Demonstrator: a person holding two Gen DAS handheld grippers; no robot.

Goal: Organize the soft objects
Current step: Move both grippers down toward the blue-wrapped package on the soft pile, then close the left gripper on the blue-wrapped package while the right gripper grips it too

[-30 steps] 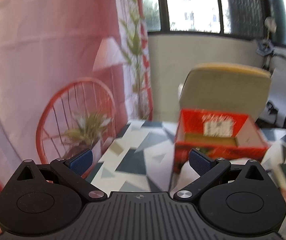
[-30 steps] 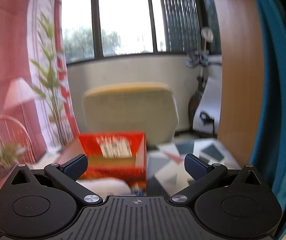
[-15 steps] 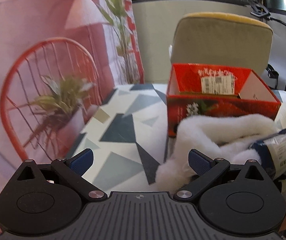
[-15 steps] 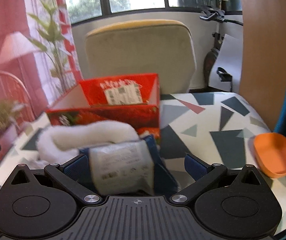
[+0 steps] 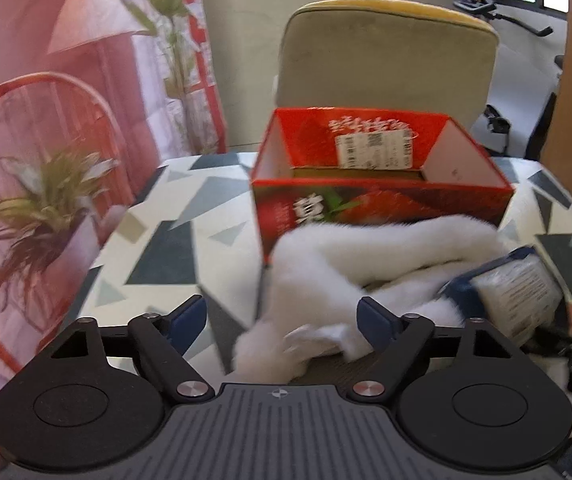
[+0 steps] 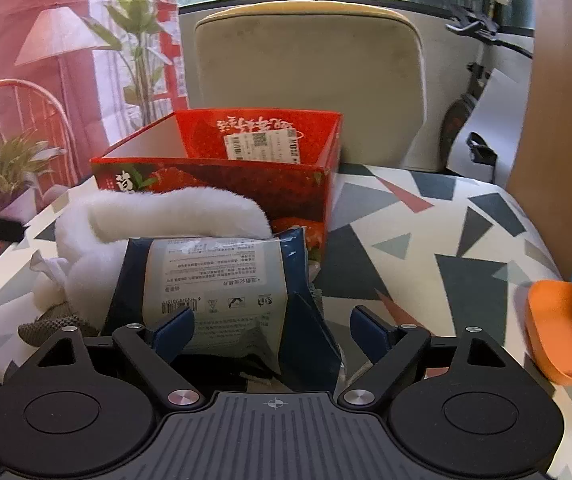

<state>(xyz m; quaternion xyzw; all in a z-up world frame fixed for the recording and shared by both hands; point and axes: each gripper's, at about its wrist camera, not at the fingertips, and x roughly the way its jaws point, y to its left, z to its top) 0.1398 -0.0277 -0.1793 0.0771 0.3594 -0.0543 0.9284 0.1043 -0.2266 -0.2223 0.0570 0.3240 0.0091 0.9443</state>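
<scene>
Hovering with fingers spread and empty, the left gripper (image 5: 282,316) and right gripper (image 6: 272,328) face the white plush (image 5: 370,256) and blue packet (image 6: 214,280) lying on the table (image 6: 426,240) before the red box (image 6: 222,184), so picking looks next.

Blue packet (image 6: 222,296) against white plush (image 6: 158,220)

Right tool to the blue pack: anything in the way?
Nothing visible. The blue pack lies directly ahead of the open right tool, its near end already between the fingers. The white fluffy cloth sits behind it, against the red box.
</scene>
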